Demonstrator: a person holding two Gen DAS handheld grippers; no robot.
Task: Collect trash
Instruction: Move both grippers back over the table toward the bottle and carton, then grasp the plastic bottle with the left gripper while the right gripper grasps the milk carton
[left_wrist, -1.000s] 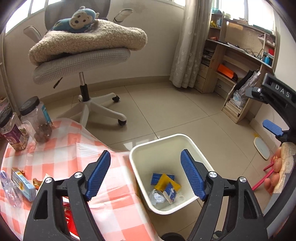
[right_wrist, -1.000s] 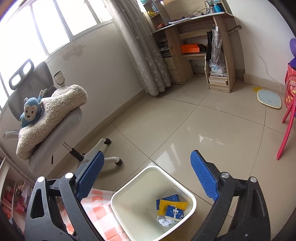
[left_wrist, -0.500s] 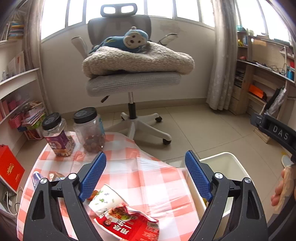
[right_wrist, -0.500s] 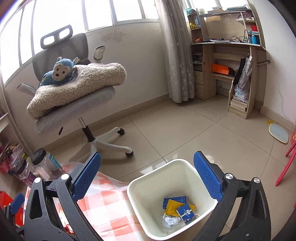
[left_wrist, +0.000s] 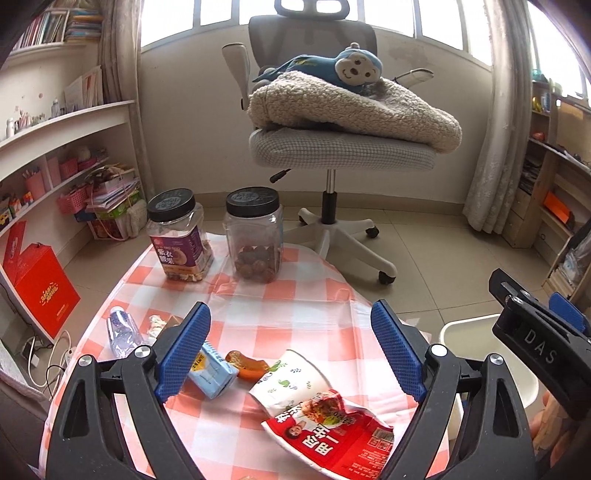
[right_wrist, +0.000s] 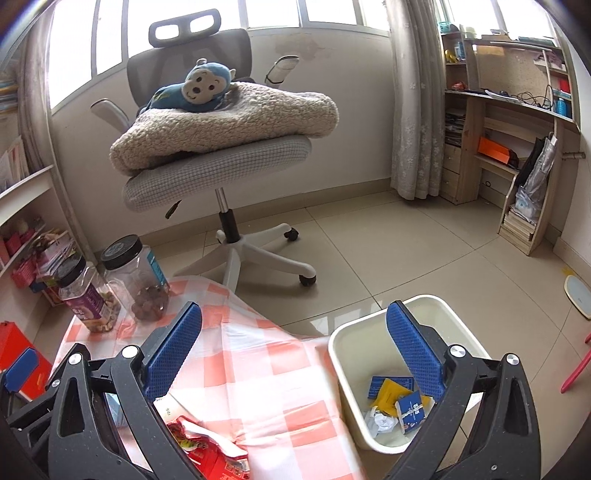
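My left gripper (left_wrist: 290, 354) is open and empty above the checked table (left_wrist: 288, 310). Below it lie a white paper cup (left_wrist: 291, 380), a red snack wrapper (left_wrist: 332, 443), a light blue carton (left_wrist: 214, 373), an orange wrapper (left_wrist: 247, 363) and a crushed clear bottle (left_wrist: 123, 332). My right gripper (right_wrist: 293, 352) is open and empty, over the table's right edge beside the white bin (right_wrist: 347, 369). The bin holds blue and yellow packets and crumpled paper (right_wrist: 395, 402). The red wrapper also shows in the right wrist view (right_wrist: 207, 446). The bin also shows in the left wrist view (left_wrist: 465, 332).
Two black-lidded jars, one labelled purple (left_wrist: 179, 240) and one clear (left_wrist: 255, 236), stand at the table's far edge. A grey office chair (left_wrist: 332, 147) with a blanket and plush monkey stands behind. Shelves (left_wrist: 55, 147) are at the left, a desk (right_wrist: 517, 129) at the right.
My left gripper has swung left from over the bin to over the table's trash. My right gripper has turned left too, bringing the table into its view. Both stayed open.
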